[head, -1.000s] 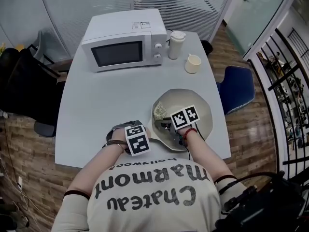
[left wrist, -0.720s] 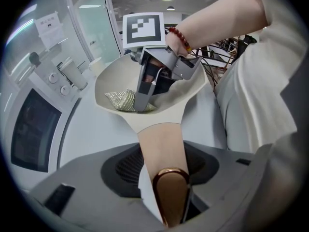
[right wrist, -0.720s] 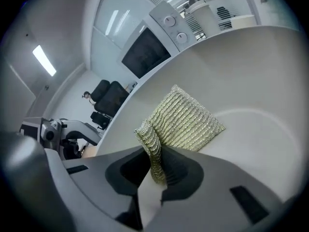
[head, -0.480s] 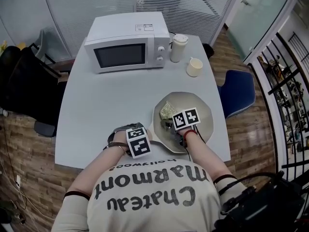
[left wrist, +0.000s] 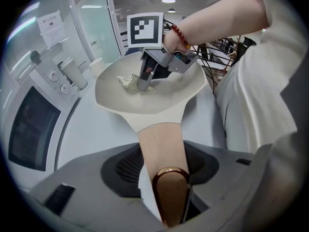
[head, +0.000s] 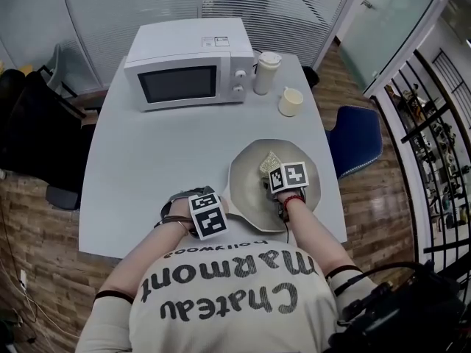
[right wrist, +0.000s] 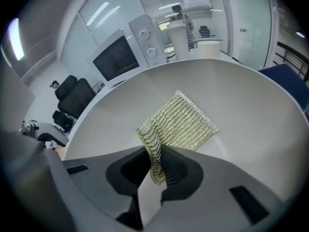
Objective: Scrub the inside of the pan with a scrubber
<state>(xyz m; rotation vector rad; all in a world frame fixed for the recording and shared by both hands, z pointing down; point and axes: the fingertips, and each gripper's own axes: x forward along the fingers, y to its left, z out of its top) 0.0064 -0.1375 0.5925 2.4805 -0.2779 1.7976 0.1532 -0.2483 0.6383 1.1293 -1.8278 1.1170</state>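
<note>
- The right gripper [right wrist: 155, 170] has its fingers [right wrist: 186, 170] pinched narrow on a fold of the gold mesh scrubber [right wrist: 186, 122]. The rest of it lies flat on the pan floor.
- The left gripper [left wrist: 166, 178] has its fingers [left wrist: 118, 168] clamped on the pan handle [left wrist: 161, 146].
- The pan [head: 246, 171] sits by the near right corner of the surface [head: 147, 168].
- Looks like mid-scrub to me. The next move probably needs downward pressure and sweeps across the floor.

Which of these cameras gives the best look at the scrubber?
The right gripper view: the scrubber fills its middle, mesh plain, one edge pinched in the right tool, the rest on the pan. The left gripper view shows it small and far; the head view, only a small patch.
</note>
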